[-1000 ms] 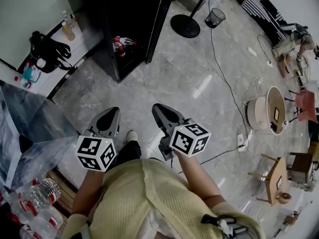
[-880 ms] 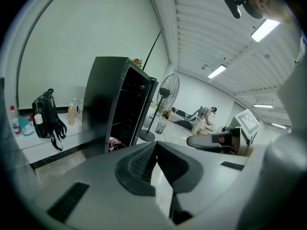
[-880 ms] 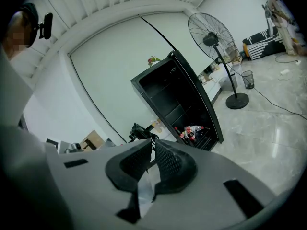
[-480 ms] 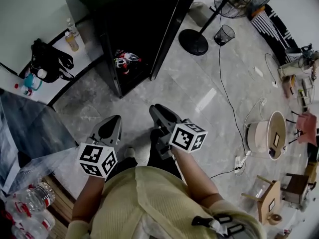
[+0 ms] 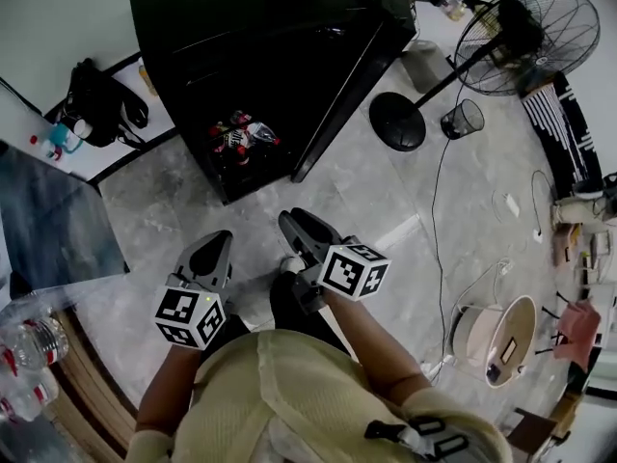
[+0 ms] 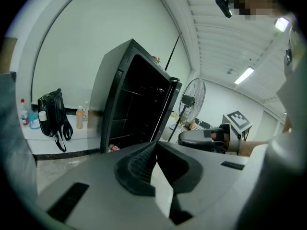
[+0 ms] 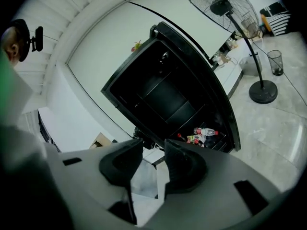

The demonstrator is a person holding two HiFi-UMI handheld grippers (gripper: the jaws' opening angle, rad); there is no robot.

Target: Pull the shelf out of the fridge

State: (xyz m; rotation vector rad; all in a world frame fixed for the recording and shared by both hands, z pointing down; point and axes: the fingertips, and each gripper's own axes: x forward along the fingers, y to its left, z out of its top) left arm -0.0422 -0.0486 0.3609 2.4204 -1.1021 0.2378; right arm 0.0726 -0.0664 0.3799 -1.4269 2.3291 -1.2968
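Inside the open fridge (image 5: 227,56) bottles (image 5: 241,141) lie low; left gripper (image 5: 216,246) clenched empty, right gripper (image 5: 292,222) just opening, empty.

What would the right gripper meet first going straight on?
The right gripper, whose empty jaws have just been opening, would probably meet the open fridge, low near the bottles; bare floor lies between, depth unclear.

Light came evenly from above: a strip lamp (image 6: 244,74) glowed on the ceiling in the left gripper view and a pale streak of glare lay on the glossy floor (image 5: 407,226), while the inside of the fridge (image 5: 270,66) stayed almost black. All views bulged like a fisheye, the two gripper views had black corners, and their near foreground looked soft.
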